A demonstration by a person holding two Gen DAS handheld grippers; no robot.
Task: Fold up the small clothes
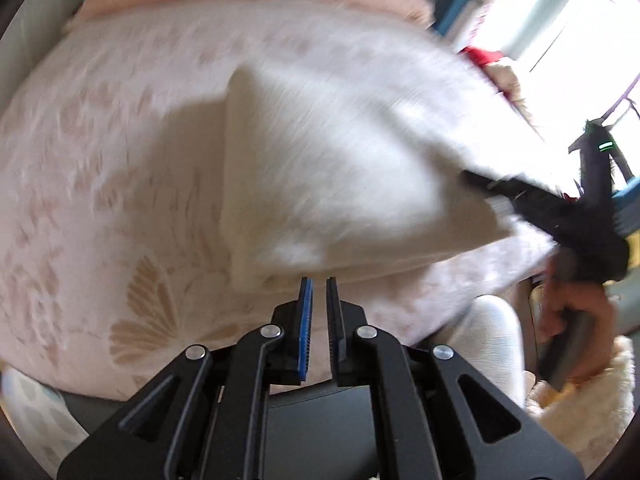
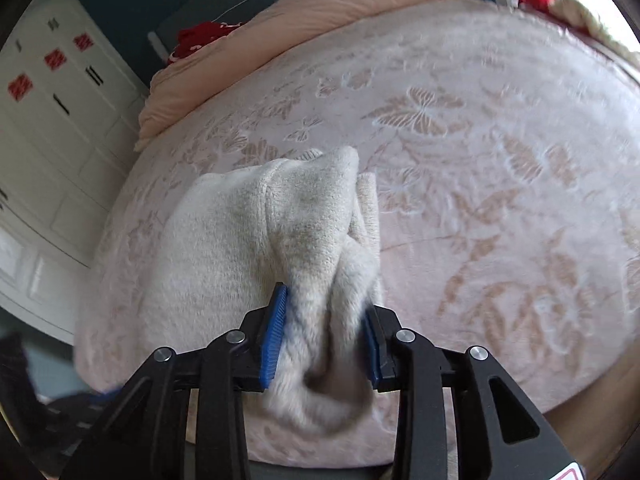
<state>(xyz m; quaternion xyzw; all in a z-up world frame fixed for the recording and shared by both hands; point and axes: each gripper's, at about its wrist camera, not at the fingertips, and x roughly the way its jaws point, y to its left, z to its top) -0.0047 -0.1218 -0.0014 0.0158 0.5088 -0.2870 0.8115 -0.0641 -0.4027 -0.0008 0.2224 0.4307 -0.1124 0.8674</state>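
Cream fleece garment (image 2: pixel 256 240), folded, lying on pink butterfly-patterned bedspread (image 2: pixel 500 184). One bunched end lifted and pinched between blue pads of right gripper (image 2: pixel 324 332), fabric filling the gap. Left gripper (image 1: pixel 319 300) just short of garment's near edge, jaws pressed nearly together, nothing between them, not touching cloth. Seen from left wrist camera: right gripper (image 1: pixel 480 184) reaching in from the side at garment's far corner, gripped by a hand (image 1: pixel 568 312). Peach quilt (image 2: pixel 320 12) heaped along bed's far end. White cupboard (image 2: pixel 52 120) beyond, left.
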